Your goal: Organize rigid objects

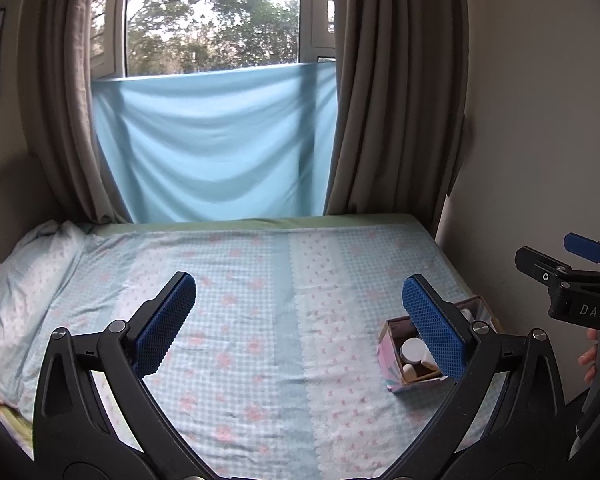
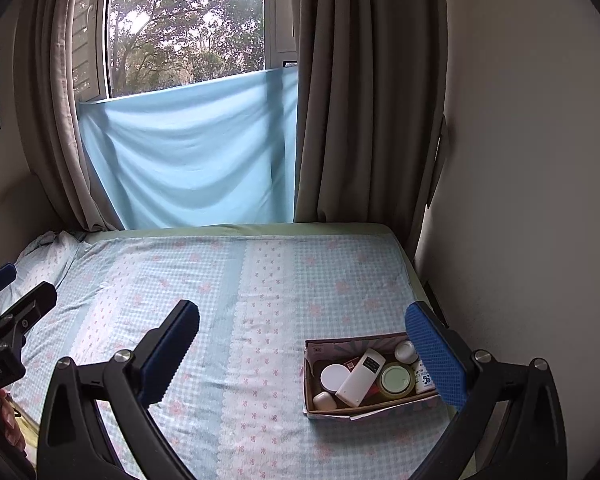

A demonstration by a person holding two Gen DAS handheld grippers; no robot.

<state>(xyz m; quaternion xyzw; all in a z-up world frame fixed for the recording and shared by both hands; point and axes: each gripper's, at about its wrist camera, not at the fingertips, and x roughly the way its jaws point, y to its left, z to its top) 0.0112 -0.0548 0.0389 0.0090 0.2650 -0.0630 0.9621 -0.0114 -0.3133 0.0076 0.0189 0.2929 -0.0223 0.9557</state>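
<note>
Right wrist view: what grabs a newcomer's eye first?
The open box near the bed's right edge, packed with a white remote, a green-lidded jar and white containers. Behind the bed, a blue cloth hangs across the lower window between grey curtains. Both grippers, right and left, hover open and empty.

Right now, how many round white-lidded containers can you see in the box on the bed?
3 visible. One large lid sits at the box's left, a small one in its near-left corner, and another at the far right. Others may hide under the white remote.
</note>
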